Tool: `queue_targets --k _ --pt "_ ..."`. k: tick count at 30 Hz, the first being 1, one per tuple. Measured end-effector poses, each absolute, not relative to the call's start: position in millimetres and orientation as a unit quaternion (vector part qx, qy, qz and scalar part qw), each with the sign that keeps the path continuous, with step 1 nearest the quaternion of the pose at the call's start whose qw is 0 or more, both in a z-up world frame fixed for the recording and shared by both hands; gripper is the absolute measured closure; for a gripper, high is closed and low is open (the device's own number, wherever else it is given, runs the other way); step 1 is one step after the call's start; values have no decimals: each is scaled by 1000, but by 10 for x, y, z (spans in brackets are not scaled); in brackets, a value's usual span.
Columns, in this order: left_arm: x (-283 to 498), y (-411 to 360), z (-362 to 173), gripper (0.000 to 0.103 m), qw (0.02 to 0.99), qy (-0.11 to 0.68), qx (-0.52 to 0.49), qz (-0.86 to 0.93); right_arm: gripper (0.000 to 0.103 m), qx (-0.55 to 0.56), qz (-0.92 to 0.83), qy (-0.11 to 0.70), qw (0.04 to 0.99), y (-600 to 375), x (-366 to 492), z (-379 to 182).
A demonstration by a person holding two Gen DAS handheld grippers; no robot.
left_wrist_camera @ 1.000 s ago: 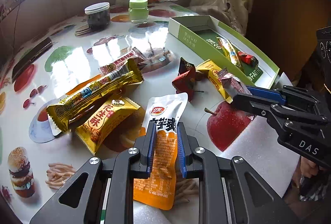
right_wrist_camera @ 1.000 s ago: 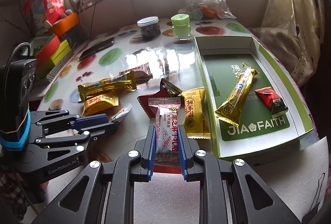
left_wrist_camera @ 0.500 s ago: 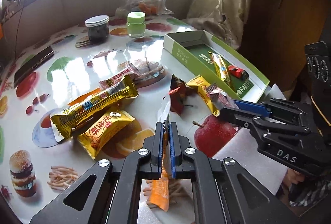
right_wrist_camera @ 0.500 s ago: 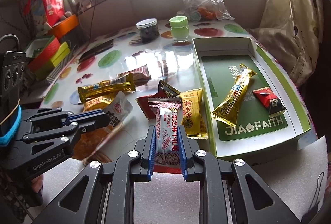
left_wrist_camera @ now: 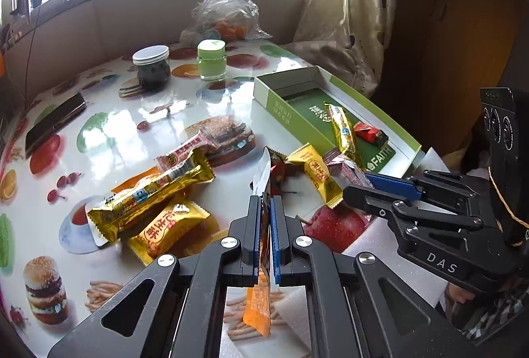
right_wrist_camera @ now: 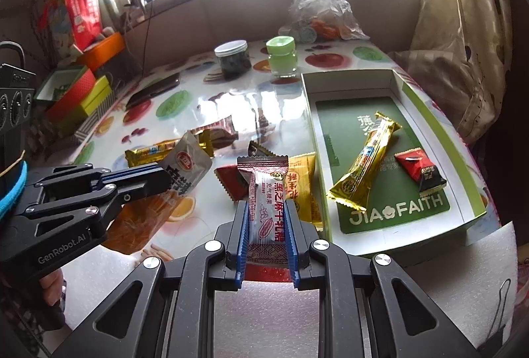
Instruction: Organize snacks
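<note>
The table (left_wrist_camera: 109, 113), covered in a fruit-and-burger print, fills both views; on its right side lies the open green tray (right_wrist_camera: 426, 113), which already holds a long gold bar (right_wrist_camera: 367, 163) and a small red candy (right_wrist_camera: 420, 169). Between tray and table's left side lie the loose snacks: a yellow packet (right_wrist_camera: 301, 179) just beside the tray's near-left wall, a red wrapper (right_wrist_camera: 229, 179), another gold bar (left_wrist_camera: 148, 196) and a yellow biscuit packet (left_wrist_camera: 165, 225).

Both tools are loaded, so this looks like the carry step for 2 snacks at once. The left gripper (left_wrist_camera: 264, 219) has just been closing and now pinches the white-and-orange pouch (right_wrist_camera: 185, 173) edge-on; the pouch hangs off the table, its orange tail drooping below the jaws. The right gripper (right_wrist_camera: 266, 225) is pressed onto the sides of a red-and-white sesame candy (right_wrist_camera: 267, 209), near the tray's near-left corner.

Both tools tilt down toward the table, the left one well to the left of the right. Next, each needs to swing right over the tray wall, find bare green floor clear of the 2 snacks there, and open. The limp pouch may catch the wall.
</note>
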State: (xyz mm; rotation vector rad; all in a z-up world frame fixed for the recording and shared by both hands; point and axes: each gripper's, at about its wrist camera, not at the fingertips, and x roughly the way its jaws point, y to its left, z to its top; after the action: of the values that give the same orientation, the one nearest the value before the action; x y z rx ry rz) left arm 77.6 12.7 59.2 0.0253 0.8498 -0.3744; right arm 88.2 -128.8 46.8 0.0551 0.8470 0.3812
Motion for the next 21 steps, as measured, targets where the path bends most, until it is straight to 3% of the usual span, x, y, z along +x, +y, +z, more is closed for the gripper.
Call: queue_targets --k 21 --pt "950 -133 834 98 900 385 16 -202 84 45 161 388 907 -1575 962 647"
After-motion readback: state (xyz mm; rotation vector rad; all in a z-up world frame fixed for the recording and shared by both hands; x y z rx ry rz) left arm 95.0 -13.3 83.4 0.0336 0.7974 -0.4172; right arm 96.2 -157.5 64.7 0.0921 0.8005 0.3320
